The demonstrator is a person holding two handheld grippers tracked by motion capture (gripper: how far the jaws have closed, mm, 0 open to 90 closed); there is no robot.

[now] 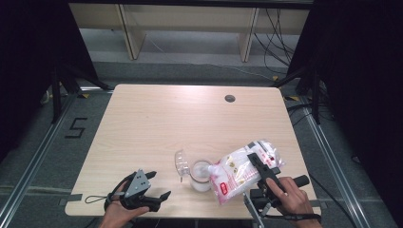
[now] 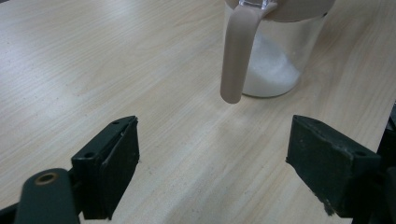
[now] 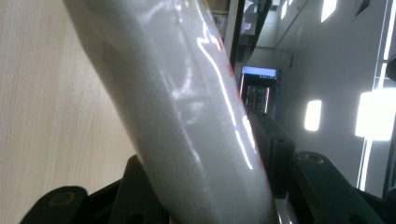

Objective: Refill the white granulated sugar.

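A clear jar with white granules in its bottom stands near the table's front edge, its clear lid flipped open to the left. My right gripper is shut on a bag of white granules with red print. The bag is tilted, with its lower corner over the jar's mouth. In the right gripper view the bag sits pinched between the jaws of the gripper. My left gripper rests open on the table left of the jar. In its view the gripper is empty and faces the jar and a beige strap.
The light wooden table has a round cable hole at the back right. Black curtains flank both sides. Wooden furniture legs and cables stand on the floor beyond the far edge.
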